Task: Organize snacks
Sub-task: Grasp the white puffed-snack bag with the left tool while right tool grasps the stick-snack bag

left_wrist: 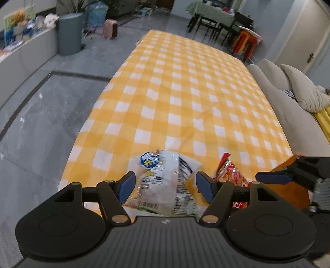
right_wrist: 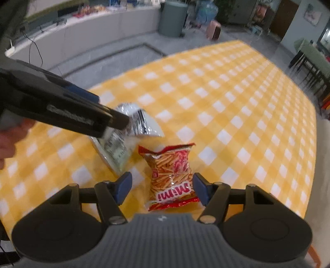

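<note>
A white and clear snack bag (left_wrist: 165,181) lies on the yellow checked tablecloth (left_wrist: 175,92) at the near edge. My left gripper (left_wrist: 166,186) hovers over it, open, its blue pads on either side of the bag. A red Mimi bag of stick snacks (right_wrist: 173,175) lies just right of the white bag (right_wrist: 140,125). My right gripper (right_wrist: 162,188) stands open around the red bag's lower end, with a gap at the left pad. The left gripper (right_wrist: 111,111) reaches in from the left over the white bag. The red bag (left_wrist: 231,173) and a right gripper finger (left_wrist: 272,177) show in the left wrist view.
An orange flat object (left_wrist: 288,191) sits at the table's near right corner. A grey sofa (left_wrist: 278,99) runs along the right side. Grey floor (left_wrist: 51,123) drops off on the left. A grey bin (left_wrist: 69,33) and a dining table (left_wrist: 216,14) stand far off.
</note>
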{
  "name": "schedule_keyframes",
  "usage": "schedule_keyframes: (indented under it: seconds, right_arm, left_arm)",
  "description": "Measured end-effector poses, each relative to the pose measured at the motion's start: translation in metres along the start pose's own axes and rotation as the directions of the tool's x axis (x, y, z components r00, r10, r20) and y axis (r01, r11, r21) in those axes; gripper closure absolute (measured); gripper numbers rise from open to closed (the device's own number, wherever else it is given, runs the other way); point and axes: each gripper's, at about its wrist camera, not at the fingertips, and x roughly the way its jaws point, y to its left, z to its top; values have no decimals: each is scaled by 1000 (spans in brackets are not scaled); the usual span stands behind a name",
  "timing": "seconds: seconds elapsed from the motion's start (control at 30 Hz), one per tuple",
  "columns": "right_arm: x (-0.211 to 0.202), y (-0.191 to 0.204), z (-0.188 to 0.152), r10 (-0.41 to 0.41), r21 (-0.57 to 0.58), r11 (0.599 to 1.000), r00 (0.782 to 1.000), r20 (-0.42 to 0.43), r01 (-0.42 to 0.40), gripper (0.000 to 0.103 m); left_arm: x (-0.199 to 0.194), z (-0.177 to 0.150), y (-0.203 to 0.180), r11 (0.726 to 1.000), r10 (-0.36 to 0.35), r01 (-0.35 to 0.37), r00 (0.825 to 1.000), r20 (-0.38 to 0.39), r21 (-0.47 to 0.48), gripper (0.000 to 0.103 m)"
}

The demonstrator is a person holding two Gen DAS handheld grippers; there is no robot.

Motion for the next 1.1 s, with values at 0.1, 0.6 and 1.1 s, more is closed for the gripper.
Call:
schedule_keyframes:
  seconds: [0.1, 0.6, 1.1]
  right_arm:
    - [20, -3, 6, -14, -6, 1000, 998, -57, 14, 39]
    - [80, -13, 26, 17, -8, 1000, 980, -200, -18, 54]
    - [71, -2, 12, 40, 75, 997, 974, -223, -24, 65]
  left_arm:
    - [0, 0, 10, 999, -6, 5, 1000, -23, -47, 24]
    - [13, 2, 23, 994, -35, 28, 997, -68, -109, 24]
    - [43, 0, -5, 994, 20, -10, 996, -86, 108, 14]
